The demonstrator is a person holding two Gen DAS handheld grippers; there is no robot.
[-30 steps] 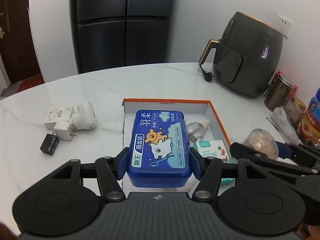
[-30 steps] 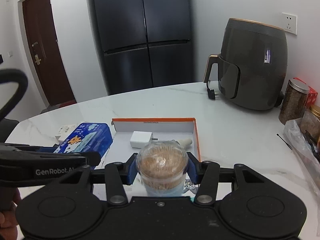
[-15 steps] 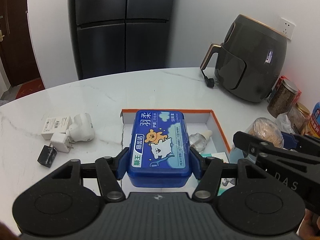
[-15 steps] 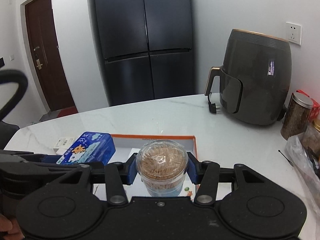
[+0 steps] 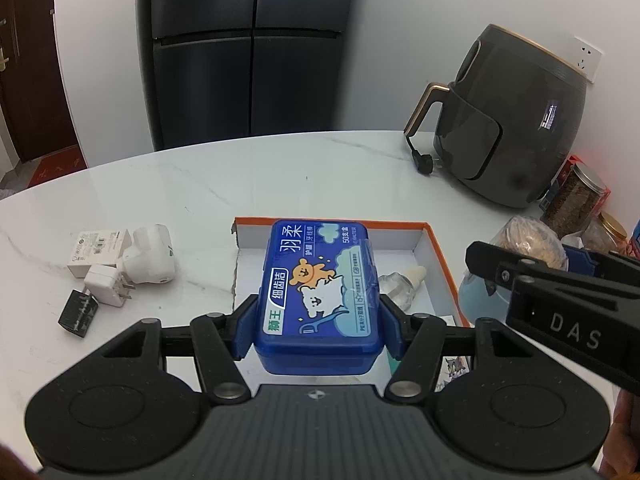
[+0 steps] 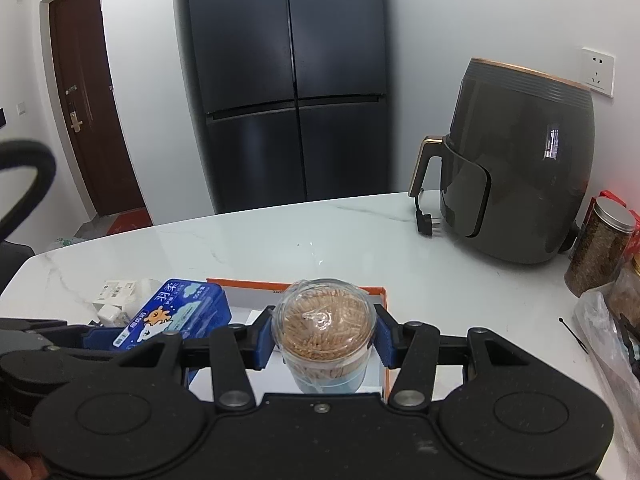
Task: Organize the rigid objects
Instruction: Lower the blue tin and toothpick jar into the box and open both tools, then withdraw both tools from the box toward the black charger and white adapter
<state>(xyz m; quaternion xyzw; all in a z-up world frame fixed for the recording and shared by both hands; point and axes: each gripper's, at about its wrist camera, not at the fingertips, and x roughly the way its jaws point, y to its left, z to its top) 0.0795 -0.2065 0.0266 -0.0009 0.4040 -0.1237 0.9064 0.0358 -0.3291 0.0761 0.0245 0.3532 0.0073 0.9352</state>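
Observation:
My left gripper (image 5: pixel 318 330) is shut on a blue dental floss box (image 5: pixel 318 280) and holds it above the near part of an orange-edged white tray (image 5: pixel 438 236). My right gripper (image 6: pixel 324 340) is shut on a clear toothpick jar (image 6: pixel 324 320) and holds it over the tray's (image 6: pixel 378 292) right side. The jar (image 5: pixel 528 240) and right gripper show at the right of the left wrist view. The floss box (image 6: pixel 176 312) shows at the left of the right wrist view. A small clear bottle (image 5: pixel 396 284) lies in the tray.
White chargers and a plug (image 5: pixel 120 256) and a black adapter (image 5: pixel 78 312) lie left of the tray. A dark air fryer (image 5: pixel 508 132) stands at the back right with its plug (image 5: pixel 424 160) on the table. Jars (image 6: pixel 600 248) and a plastic bag (image 6: pixel 612 344) crowd the right edge.
Both grippers have risen and pulled back from the tray with their objects still held. The tray now looks lower and farther in both views.

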